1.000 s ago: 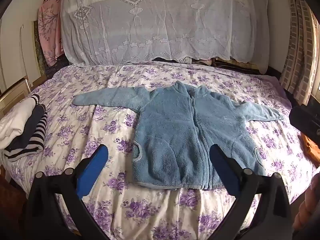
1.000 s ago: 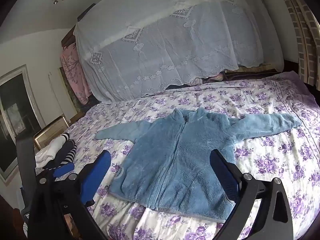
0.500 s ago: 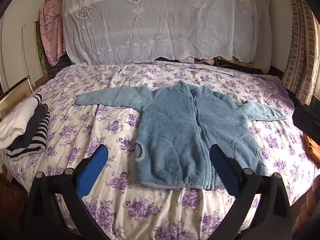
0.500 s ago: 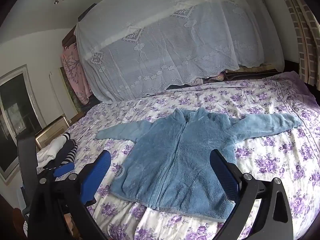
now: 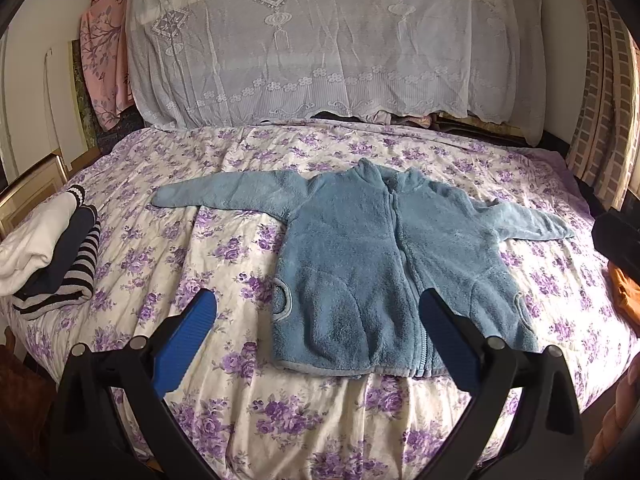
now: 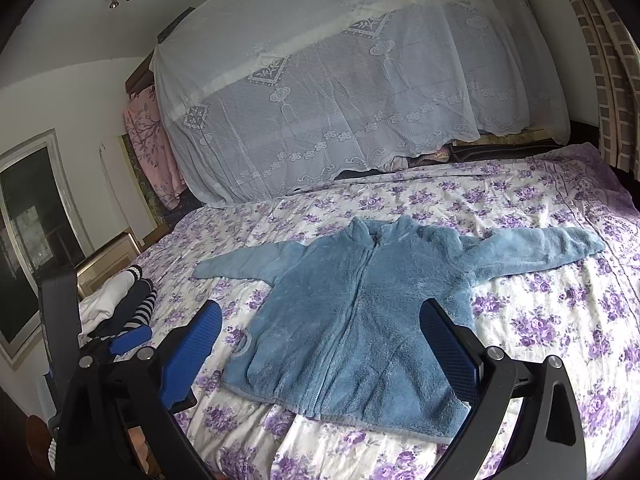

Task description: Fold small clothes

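A small blue fleece jacket lies flat and zipped on the floral bedspread, both sleeves spread out sideways. It also shows in the right wrist view. My left gripper is open and empty, held above the near edge of the bed in front of the jacket's hem. My right gripper is open and empty, also above the near edge, over the jacket's lower part. The left gripper's blue pad shows at the left in the right wrist view.
A stack of folded clothes, white, dark and striped, sits at the bed's left edge. An orange cloth lies at the right edge. A lace-covered pile stands along the far side. Curtains hang at the right.
Both grippers have drifted slightly; the jacket sits a little lower and further right in the left wrist view. The jacket itself has not moved.
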`<state>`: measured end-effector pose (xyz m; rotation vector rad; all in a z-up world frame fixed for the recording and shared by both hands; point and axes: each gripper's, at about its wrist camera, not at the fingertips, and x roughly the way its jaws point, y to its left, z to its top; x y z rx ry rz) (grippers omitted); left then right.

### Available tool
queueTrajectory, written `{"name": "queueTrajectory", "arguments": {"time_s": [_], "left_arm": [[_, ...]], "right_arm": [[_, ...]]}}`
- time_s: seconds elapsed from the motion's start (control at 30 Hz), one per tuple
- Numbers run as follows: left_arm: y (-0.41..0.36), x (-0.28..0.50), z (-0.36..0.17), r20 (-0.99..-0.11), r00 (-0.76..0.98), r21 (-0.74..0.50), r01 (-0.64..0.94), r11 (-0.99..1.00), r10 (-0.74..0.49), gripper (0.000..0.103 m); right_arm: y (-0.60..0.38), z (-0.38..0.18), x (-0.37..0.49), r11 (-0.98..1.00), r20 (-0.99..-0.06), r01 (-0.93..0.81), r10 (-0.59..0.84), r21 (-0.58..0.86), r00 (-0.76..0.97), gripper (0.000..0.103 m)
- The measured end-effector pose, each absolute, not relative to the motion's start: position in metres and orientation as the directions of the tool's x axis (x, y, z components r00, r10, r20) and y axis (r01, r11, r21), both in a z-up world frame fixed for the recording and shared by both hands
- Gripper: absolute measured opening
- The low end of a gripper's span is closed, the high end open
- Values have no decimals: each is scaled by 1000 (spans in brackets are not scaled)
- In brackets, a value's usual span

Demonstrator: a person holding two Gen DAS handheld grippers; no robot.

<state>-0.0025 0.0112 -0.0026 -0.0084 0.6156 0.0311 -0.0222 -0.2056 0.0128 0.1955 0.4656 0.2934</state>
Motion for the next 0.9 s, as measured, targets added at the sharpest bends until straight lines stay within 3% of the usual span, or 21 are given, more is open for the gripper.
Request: {"name": "queueTrajectory", "arguments": {"time_s": [0.9], "left_arm": [[15, -4, -14, -587, 809, -2, -35, 999, 28, 99]], "right_arm": [[-205, 12, -22, 939, -411, -235, 324, 253, 852, 100]]}}
